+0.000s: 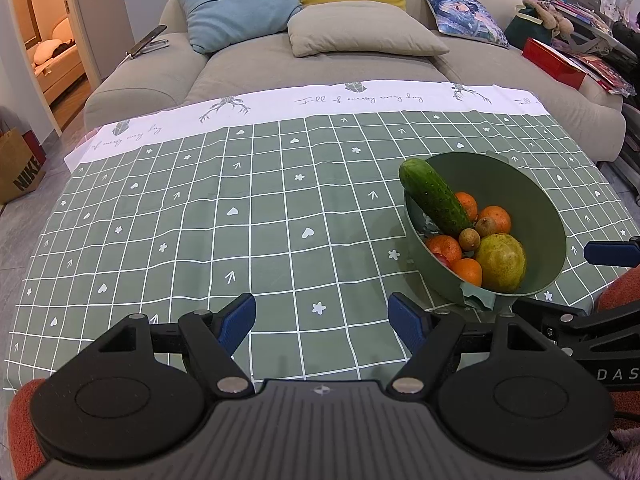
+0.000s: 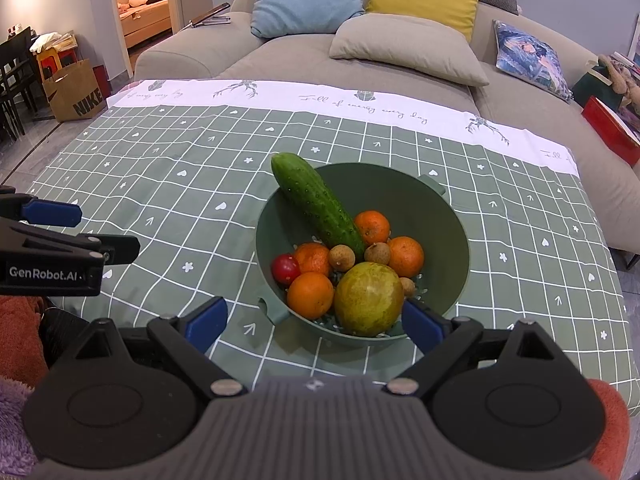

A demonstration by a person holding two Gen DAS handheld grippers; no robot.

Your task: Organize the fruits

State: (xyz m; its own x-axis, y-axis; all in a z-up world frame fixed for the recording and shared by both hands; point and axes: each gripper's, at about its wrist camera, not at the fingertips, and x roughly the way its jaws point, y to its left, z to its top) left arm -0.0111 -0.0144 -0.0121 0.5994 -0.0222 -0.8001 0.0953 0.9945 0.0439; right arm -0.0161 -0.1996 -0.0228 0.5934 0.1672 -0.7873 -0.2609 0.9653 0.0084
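Observation:
A green bowl [image 2: 432, 216] stands on the checked tablecloth and holds a cucumber [image 2: 316, 204] leaning over its far-left rim, several oranges [image 2: 310, 294], a large yellow-green fruit [image 2: 368, 300], small brown longans [image 2: 342, 258] and a red tomato [image 2: 286, 269]. My right gripper [image 2: 316, 324] is open just in front of the bowl's near rim, empty. My left gripper [image 1: 322, 324] is open over bare cloth, left of the bowl [image 1: 536, 200], with nothing between its fingers. The cucumber [image 1: 434, 196] and the yellow-green fruit [image 1: 502, 262] show in the left wrist view too.
A green and white tablecloth [image 1: 200, 220] covers the table. Behind it stands a grey sofa [image 1: 320, 68] with blue, yellow, beige and printed cushions. A brown paper bag [image 2: 76, 92] sits on the floor at the left. A red box [image 1: 554, 62] lies at the sofa's right end.

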